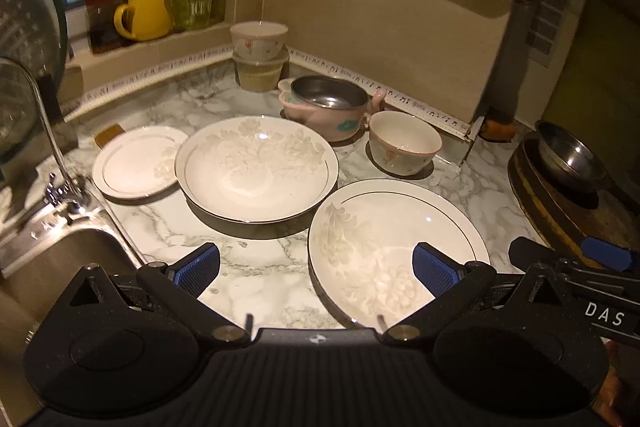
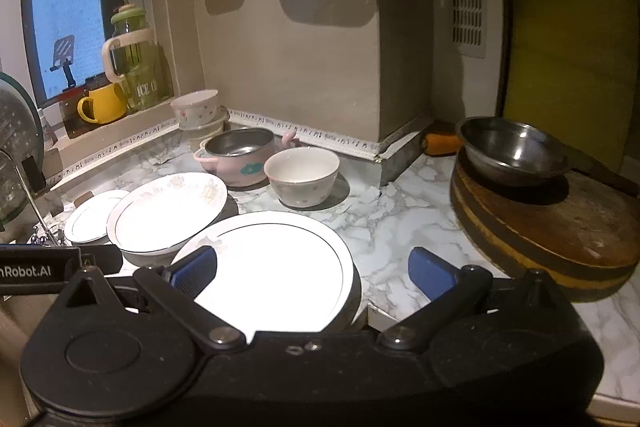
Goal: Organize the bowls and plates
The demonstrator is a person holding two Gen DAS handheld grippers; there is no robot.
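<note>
Nothing is picked up yet; both grippers hang spread wide and empty over the counter. The near plate [image 1: 396, 251] lies just ahead of the left gripper [image 1: 316, 269], under its right finger, and below the right gripper [image 2: 312, 269]. The deep plate [image 1: 256, 167] sits beyond. The next move likely calls for pinching the near plate's rim.

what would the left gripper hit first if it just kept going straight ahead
Probably the marble counter, then the large deep plate at the middle. The left gripper is open; its right finger overlaps the near plate, though depth is unclear.
</note>
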